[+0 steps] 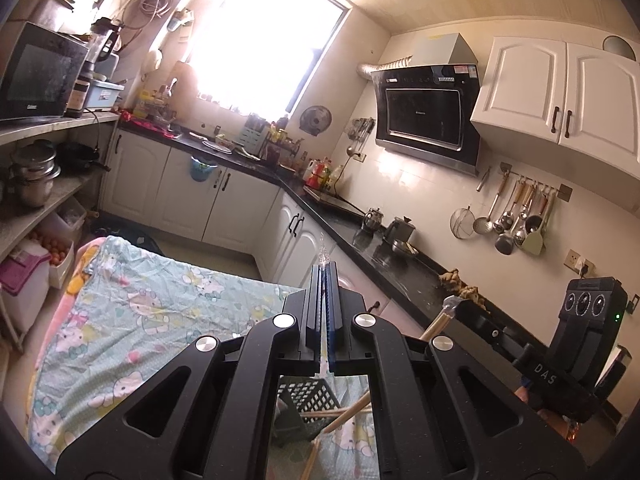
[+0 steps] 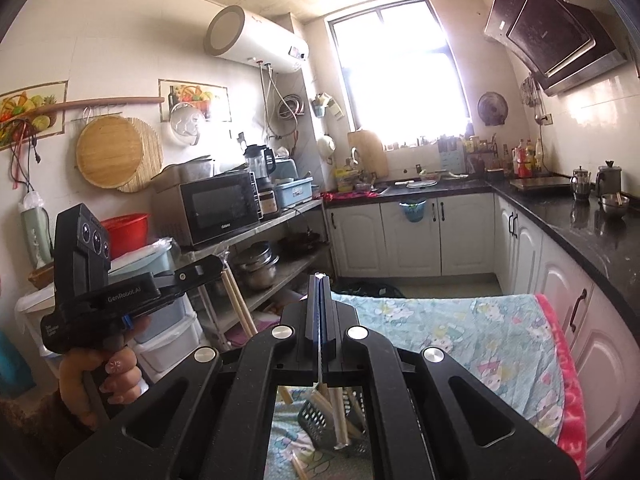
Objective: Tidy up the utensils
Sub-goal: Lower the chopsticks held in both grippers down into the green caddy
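My left gripper [image 1: 325, 270] is shut on a pair of wooden chopsticks. The right wrist view shows that gripper [image 2: 222, 264] from the side, with the chopsticks [image 2: 240, 304] hanging down from its fingers and a hand on its grip. My right gripper [image 2: 320, 278] is shut too. In the left wrist view it [image 1: 452, 303] pinches wooden chopsticks [image 1: 434, 326] that slant downward. Both grippers hover above a black mesh basket [image 1: 310, 398] [image 2: 316, 420] on the cartoon-print cloth of the table [image 1: 152, 312]. More chopsticks [image 1: 338, 412] lie at the basket.
A black counter [image 1: 384, 256] with kettles and a bowl runs along the right over white cabinets. Shelves [image 2: 280, 216] with a microwave, pots and plastic drawers stand on the left. Floor lies between the table's far edge and the cabinets.
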`<state>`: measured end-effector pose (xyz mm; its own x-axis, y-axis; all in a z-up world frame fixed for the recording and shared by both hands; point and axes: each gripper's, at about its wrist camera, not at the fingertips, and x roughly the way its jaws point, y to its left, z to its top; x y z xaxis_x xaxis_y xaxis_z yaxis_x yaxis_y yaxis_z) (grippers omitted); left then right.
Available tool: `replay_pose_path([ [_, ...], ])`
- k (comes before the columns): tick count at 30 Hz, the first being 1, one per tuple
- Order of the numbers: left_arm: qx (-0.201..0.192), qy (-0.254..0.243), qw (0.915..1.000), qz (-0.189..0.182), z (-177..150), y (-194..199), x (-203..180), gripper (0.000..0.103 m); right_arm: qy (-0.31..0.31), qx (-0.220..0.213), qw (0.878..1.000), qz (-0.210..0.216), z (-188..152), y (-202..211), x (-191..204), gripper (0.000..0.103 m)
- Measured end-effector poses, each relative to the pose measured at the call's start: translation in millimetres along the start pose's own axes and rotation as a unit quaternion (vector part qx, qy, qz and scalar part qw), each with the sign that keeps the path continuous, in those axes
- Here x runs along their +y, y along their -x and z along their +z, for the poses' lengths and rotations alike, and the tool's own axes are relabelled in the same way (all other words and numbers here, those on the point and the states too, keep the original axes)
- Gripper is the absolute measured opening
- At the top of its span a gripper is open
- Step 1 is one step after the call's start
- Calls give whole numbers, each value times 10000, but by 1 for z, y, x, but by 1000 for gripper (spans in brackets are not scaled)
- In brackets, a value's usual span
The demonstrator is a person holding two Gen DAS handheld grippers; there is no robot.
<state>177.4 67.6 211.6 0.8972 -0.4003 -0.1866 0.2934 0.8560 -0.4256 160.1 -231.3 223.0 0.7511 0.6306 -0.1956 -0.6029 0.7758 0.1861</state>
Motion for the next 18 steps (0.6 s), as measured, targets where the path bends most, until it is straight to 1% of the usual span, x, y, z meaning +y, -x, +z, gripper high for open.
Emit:
replay_pose_path([
  [8, -53, 25, 10000, 36, 4, -15, 2, 0, -6, -100, 9998, -191, 9, -6, -14, 1],
  [13, -49, -5, 10000, 37, 2, -25, 2, 0, -65, -131, 9997, -218, 13, -11, -22, 1],
  [15, -39, -52, 10000, -15, 0, -30, 2, 0, -65, -143, 9996, -225, 13, -14, -24, 1],
  [18, 23, -65, 10000, 22, -5, -38, 4, 0, -66, -156, 9996, -231, 13, -16, -26, 1],
])
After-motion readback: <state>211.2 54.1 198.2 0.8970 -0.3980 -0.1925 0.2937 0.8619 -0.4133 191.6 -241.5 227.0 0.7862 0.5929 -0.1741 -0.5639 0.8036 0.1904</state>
